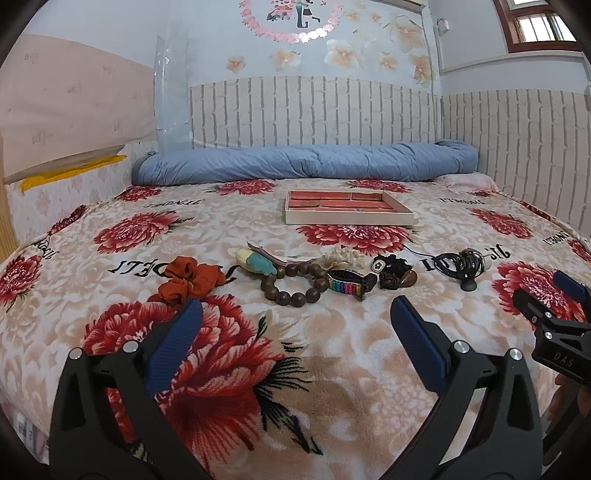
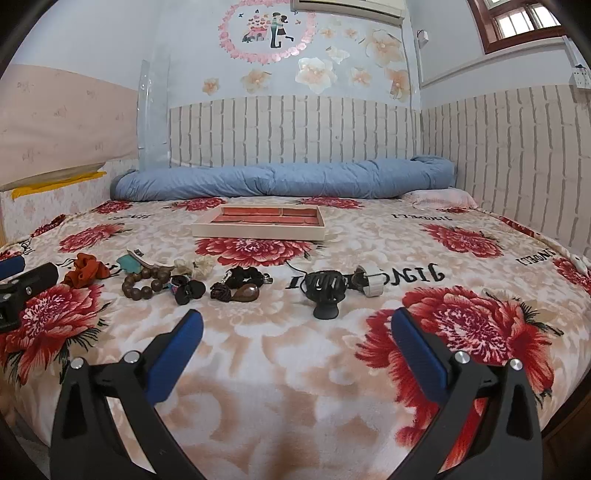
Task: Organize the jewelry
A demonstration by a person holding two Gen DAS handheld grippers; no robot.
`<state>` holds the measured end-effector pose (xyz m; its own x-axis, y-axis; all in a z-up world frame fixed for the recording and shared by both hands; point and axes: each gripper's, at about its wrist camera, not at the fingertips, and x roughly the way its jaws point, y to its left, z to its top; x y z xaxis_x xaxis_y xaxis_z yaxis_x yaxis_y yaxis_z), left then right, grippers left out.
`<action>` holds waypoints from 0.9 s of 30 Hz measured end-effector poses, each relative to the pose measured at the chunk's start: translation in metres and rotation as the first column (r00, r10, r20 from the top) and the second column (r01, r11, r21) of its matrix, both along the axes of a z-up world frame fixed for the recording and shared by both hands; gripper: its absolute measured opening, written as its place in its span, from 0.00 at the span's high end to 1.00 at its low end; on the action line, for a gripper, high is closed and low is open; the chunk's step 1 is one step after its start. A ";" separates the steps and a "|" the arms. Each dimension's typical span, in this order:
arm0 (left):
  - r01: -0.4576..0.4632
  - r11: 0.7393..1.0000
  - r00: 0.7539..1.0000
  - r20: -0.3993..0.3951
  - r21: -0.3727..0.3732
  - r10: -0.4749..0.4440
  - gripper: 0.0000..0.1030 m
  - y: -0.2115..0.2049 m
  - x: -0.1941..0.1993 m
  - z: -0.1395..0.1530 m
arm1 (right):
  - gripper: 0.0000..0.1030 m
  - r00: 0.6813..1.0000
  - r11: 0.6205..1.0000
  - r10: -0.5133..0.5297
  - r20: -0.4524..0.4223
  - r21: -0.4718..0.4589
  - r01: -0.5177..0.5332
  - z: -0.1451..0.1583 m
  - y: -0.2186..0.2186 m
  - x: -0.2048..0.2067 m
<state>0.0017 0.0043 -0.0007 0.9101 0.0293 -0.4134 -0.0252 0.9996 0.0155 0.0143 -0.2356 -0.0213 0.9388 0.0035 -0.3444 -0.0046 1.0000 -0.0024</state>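
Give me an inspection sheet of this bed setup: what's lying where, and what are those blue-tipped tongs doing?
Surface: floral blanket covering the bed.
Job's things: jewelry tray at the back, red compartments look empty; in a row in front lie an orange scrunchie, wooden bead bracelet, rainbow watch band and black hair claw.
Clutter: rolled blue quilt along the wall.
Grippers: left gripper and right gripper both open, holding nothing, short of the row.
Cables: thin black cord on the blanket.
Surroundings: flower wall stickers, window top right.
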 end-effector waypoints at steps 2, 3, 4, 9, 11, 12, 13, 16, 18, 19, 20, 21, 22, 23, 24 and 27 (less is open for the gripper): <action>-0.002 1.000 1.000 -0.001 0.002 0.002 0.05 -0.001 0.000 0.000 | 0.04 1.000 1.000 0.002 -0.001 0.001 -0.002 0.001 -0.001 0.000; 0.001 1.000 1.000 -0.001 0.001 -0.001 0.05 -0.001 -0.001 0.000 | 0.04 1.000 1.000 0.001 0.000 0.000 -0.001 0.001 -0.001 0.000; 0.001 1.000 1.000 0.000 0.000 -0.001 0.05 -0.001 -0.001 0.000 | 0.04 1.000 1.000 0.000 0.000 -0.001 0.000 0.000 0.000 0.000; 0.001 1.000 1.000 0.000 0.002 -0.001 0.05 -0.001 -0.001 0.000 | 0.04 1.000 1.000 0.001 0.006 -0.004 -0.001 0.001 0.001 -0.001; 0.001 1.000 1.000 0.002 0.003 -0.001 0.05 -0.001 -0.001 0.001 | 0.04 1.000 1.000 0.002 0.006 -0.002 -0.002 0.002 0.001 -0.001; 0.001 1.000 1.000 0.002 0.004 -0.001 0.05 -0.001 -0.002 0.002 | 0.04 1.000 1.000 0.001 0.007 -0.003 -0.001 0.002 0.001 -0.001; 0.001 1.000 1.000 0.003 0.004 -0.001 0.05 -0.001 -0.002 0.002 | 0.04 1.000 1.000 0.003 0.008 -0.001 -0.003 0.002 0.002 -0.002; 0.001 1.000 1.000 0.007 0.005 -0.001 0.05 0.000 -0.002 0.003 | 0.04 1.000 1.000 0.004 0.015 -0.003 -0.004 0.003 0.003 -0.004; 0.001 1.000 1.000 0.010 0.008 -0.001 0.05 -0.002 -0.003 0.006 | 0.04 1.000 1.000 0.005 0.016 -0.002 -0.005 0.005 0.003 -0.005; 0.001 1.000 1.000 0.011 0.011 -0.001 0.05 -0.002 -0.003 0.007 | 0.04 1.000 1.000 0.006 0.015 0.000 -0.006 0.005 0.004 -0.005; 0.000 1.000 1.000 0.010 0.012 0.000 0.05 -0.002 -0.003 0.007 | 0.04 1.000 1.000 0.005 0.015 0.000 -0.005 0.005 0.004 -0.005; 0.001 1.000 1.000 0.010 0.011 -0.001 0.05 -0.001 -0.003 0.007 | 0.04 1.000 1.000 0.005 0.015 0.003 -0.005 0.005 0.003 -0.005; 0.002 1.000 1.000 0.011 0.007 -0.002 0.05 -0.001 -0.003 0.007 | 0.04 1.000 1.000 0.006 0.017 0.004 -0.006 0.005 0.003 -0.005; 0.002 1.000 1.000 0.011 0.006 -0.002 0.05 -0.001 -0.003 0.007 | 0.04 1.000 1.000 0.006 0.018 0.003 -0.006 0.006 0.004 -0.006; 0.002 1.000 1.000 0.013 0.007 -0.002 0.05 -0.001 -0.003 0.008 | 0.04 1.000 1.000 0.007 0.020 0.002 -0.007 0.007 0.004 -0.006; 0.002 1.000 1.000 0.018 0.012 -0.003 0.05 -0.004 -0.006 0.010 | 0.04 1.000 1.000 0.009 0.022 0.002 -0.009 0.008 0.003 -0.006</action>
